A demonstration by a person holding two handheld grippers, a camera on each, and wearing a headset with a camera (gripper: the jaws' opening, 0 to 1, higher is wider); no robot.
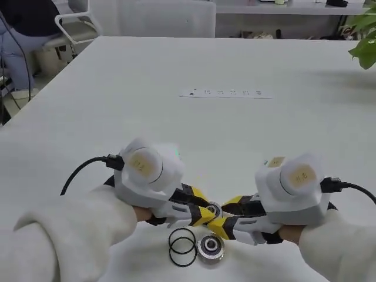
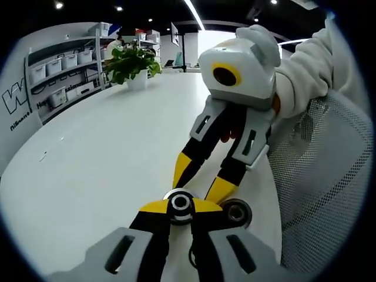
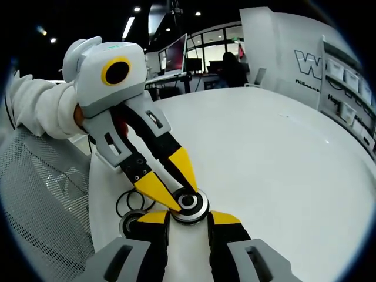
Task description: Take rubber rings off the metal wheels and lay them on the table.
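Mid-strip: the left gripper (image 2: 180,207) clamps a silver metal wheel (image 3: 189,203) in its jaws over the white bench (image 1: 235,135), while the right gripper (image 3: 190,218), jaws narrow at the rim, grip unclear, should next peel one more off to join the two black rubber rings (image 1: 182,246) lying below.

Bench (image 1: 235,64) is white, rubber rings (image 1: 182,247) black, metal wheel (image 3: 189,202) silver; left claw (image 2: 179,207) and right claw (image 3: 189,216) white, jaws yellow-black.
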